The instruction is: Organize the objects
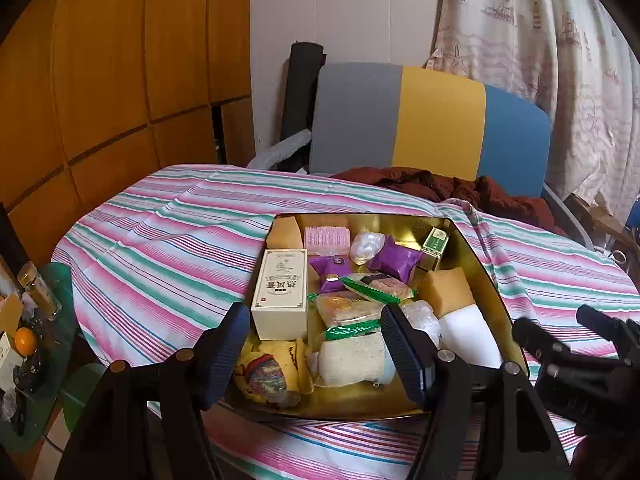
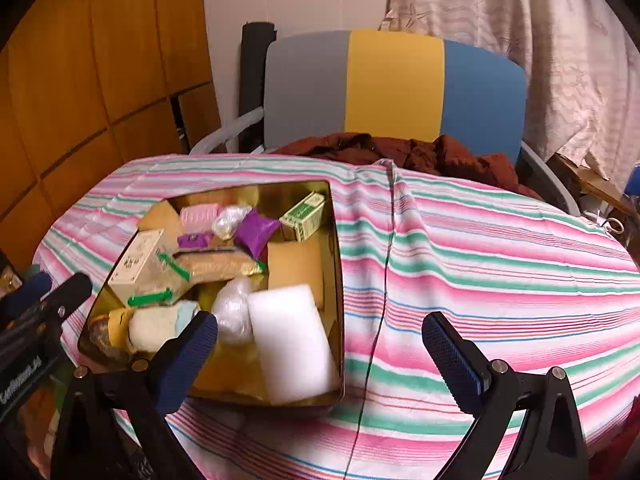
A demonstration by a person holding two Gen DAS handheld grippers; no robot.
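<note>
An open gold tin [image 1: 486, 280] sits on the striped tablecloth, crowded with several small items. Among them are a cream carton [image 1: 280, 292], purple packets [image 1: 394, 258], a pink packet [image 1: 326, 238], a small green box [image 1: 434, 248], green-edged snack packs [image 1: 348, 308], a white foam block [image 1: 468, 332] and a rolled white towel [image 1: 352, 356]. My left gripper [image 1: 316, 346] hangs open over the tin's near end and holds nothing. My right gripper [image 2: 320, 354] stands open and empty over the tin's [image 2: 339, 272] near right corner, beside the foam block [image 2: 292, 340].
The striped cloth [image 2: 500, 272] right of the tin is bare, with a thin dark cord [image 2: 384, 280] across it. A grey, yellow and blue chair [image 1: 432, 120] holding a red-brown garment [image 1: 440, 188] stands behind. A low side table with a jar [image 1: 38, 292] and an orange [image 1: 25, 340] is at the left.
</note>
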